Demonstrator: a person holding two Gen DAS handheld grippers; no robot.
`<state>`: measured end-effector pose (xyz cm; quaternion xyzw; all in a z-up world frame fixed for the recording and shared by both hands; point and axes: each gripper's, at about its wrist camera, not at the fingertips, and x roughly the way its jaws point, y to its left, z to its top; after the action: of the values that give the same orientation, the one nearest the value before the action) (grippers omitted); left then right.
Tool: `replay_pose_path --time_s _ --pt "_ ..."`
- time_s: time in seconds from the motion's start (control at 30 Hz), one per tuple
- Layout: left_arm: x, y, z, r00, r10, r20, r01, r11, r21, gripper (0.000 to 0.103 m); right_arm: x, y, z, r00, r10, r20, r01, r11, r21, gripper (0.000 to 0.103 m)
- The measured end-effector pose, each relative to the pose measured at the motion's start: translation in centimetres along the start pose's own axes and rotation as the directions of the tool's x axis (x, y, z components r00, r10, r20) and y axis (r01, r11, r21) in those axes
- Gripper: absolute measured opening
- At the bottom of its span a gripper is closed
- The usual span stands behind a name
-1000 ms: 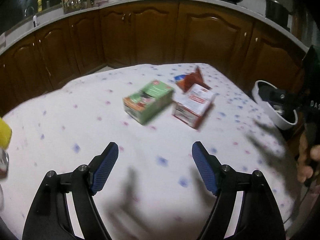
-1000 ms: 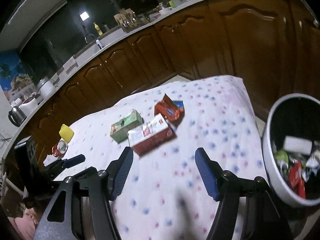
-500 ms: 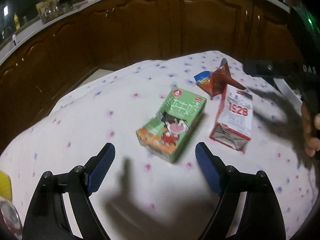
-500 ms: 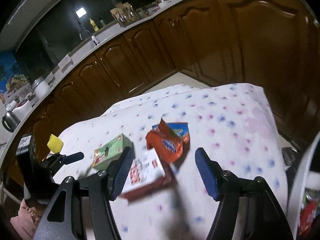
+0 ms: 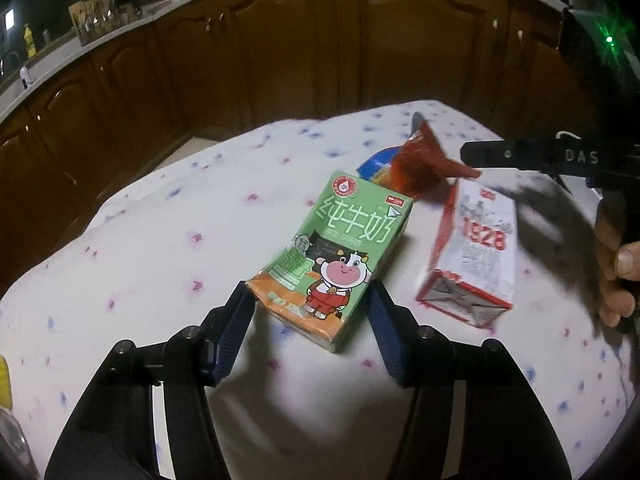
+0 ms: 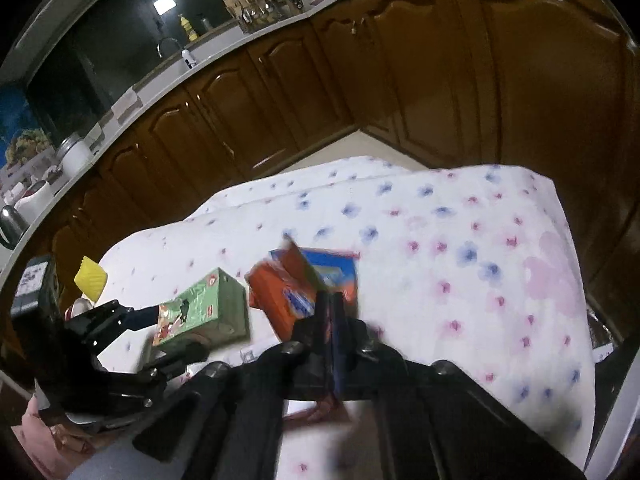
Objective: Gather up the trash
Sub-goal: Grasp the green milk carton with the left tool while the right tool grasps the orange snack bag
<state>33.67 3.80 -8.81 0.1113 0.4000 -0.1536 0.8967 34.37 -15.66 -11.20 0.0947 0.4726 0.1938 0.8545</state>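
Observation:
A green milk carton (image 5: 340, 256) lies on the flowered tablecloth (image 5: 160, 264). My left gripper (image 5: 310, 312) has its fingers on both sides of the carton's near end, closed in against it. A red and white carton (image 5: 476, 256) lies to its right. My right gripper (image 6: 330, 312) is shut on the edge of an orange snack wrapper (image 6: 280, 296); the wrapper also shows in the left wrist view (image 5: 420, 164). The green carton shows in the right wrist view (image 6: 204, 308) with the left gripper (image 6: 136, 320) at it.
Dark wooden cabinets (image 5: 280, 52) and a counter with kitchen items stand behind the table. A yellow object (image 6: 91, 278) sits at the table's left end. The white rim of a bin (image 6: 612, 420) shows at the lower right of the right wrist view.
My left gripper moved forward and closed onto the green carton. My right gripper moved in over the red and white carton and shut on the orange wrapper.

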Motion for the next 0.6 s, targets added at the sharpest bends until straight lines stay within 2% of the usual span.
replay_pose_path --time_s 0.13,0.17,0.27,0.33,0.37,0.47,0.53,0.6 --pt "-1.7 -0.3 -0.6 1.0 -0.005 0.028 0.006 1.0 -0.028 0.056 -1.4 0.0 -0.6 1.0 0.005 0.028 -0.004 1.0 -0.01 0.001" --pt "-2.0 -0.2 -0.7 0.999 -0.008 0.031 0.009 0.999 -0.042 0.056 -1.7 0.1 -0.6 0.999 0.017 0.031 -0.016 1.0 -0.015 0.004" --pt "-3.4 0.4 -1.7 0.999 -0.007 0.038 0.011 0.994 -0.108 0.056 -2.1 -0.2 -0.2 0.998 0.061 0.036 -0.062 0.998 0.021 0.021" --pt "-4.4 0.6 -2.5 0.999 -0.015 0.044 0.021 0.989 -0.147 0.056 -2.2 0.0 0.3 0.997 0.061 0.044 -0.061 0.998 0.008 0.052" --pt "-4.9 0.8 -2.9 0.999 -0.015 0.047 0.023 0.985 -0.169 0.056 -2.1 0.2 0.6 0.997 0.055 0.049 -0.055 0.998 -0.003 0.056" --pt "-5.9 0.8 -4.0 0.999 -0.021 0.046 0.03 0.975 -0.22 0.056 -1.0 1.2 1.7 0.997 0.063 0.035 -0.062 0.997 -0.039 0.057" --pt "-6.4 0.6 -4.5 0.998 -0.026 0.053 0.038 0.969 -0.245 0.056 0.1 1.7 2.2 0.998 0.055 0.014 -0.054 0.997 -0.059 0.063" --pt "-7.1 0.4 -5.1 0.998 -0.037 0.057 0.051 0.963 -0.265 0.056 1.4 2.3 2.6 0.999 0.039 -0.012 -0.04 0.995 -0.09 0.061"
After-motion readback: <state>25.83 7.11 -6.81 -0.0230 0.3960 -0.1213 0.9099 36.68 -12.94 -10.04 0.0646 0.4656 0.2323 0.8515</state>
